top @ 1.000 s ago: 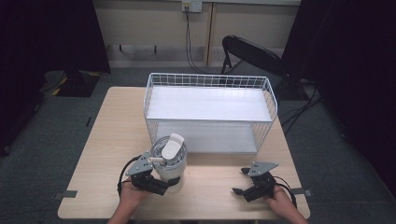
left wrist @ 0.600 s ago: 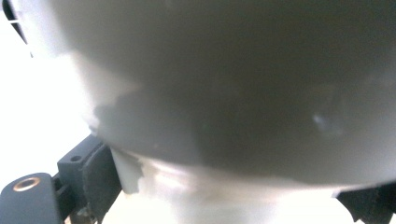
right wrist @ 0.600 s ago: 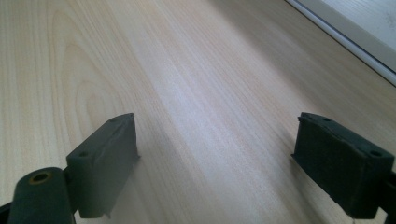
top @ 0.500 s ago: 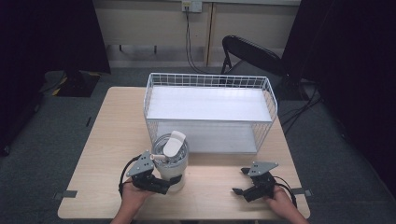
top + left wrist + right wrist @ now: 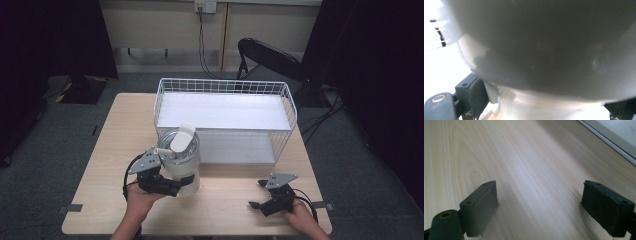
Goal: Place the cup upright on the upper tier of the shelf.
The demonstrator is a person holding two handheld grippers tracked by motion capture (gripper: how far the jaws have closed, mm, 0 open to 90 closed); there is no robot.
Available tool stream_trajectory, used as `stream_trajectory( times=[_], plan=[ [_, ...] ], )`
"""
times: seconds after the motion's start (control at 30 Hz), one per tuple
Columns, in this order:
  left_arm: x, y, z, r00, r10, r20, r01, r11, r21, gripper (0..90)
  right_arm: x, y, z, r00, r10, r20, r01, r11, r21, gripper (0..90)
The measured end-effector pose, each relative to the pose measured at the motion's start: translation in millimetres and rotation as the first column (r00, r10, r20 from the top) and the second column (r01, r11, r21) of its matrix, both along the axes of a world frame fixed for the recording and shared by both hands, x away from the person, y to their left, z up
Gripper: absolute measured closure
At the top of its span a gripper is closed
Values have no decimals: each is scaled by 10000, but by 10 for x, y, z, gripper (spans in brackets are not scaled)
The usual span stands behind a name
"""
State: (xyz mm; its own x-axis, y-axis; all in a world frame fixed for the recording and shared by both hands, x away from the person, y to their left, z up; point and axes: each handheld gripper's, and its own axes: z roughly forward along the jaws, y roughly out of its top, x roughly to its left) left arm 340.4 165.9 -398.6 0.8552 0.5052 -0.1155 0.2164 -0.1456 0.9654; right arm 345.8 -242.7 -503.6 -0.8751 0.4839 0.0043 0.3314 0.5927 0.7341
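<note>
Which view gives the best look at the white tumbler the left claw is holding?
The high view: the white tumbler shows whole, lid included, in the left claw before the wire basket. The left gripper view has only its blurred wall close up; the right gripper view shows bare table.

Black two-jaw left gripper (image 5: 176,186) and right gripper (image 5: 256,195), grey three-cornered plates on top, black cables trailing, brass-ringed screw holes.

**Wood, wire and matt plastic**

The table (image 5: 115,145) is showing a pale wood-grain top, smooth with a soft sheen. The wire basket (image 5: 287,107) is looking like white-coated metal. The white tumbler (image 5: 182,162) is appearing smooth and faintly glossy, with a clear lid. The right gripper (image 5: 540,206) is showing matt black pads.
</note>
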Motion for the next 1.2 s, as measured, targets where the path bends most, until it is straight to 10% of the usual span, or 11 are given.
stream_trajectory(
  times=[0.67, 1.2],
  plan=[
    [261, -21, 475, 9971, 265, -712, -260, 9996, 77, 91, 0, 0, 0, 10000, -1, -3, 1, 10000, 0, 129],
    [374, -175, 766, 9984, 45, -560, -45, 10000, -2, 93, 0, 0, 0, 10000, -1, -1, 1, 10000, 1, 129]
  ],
)
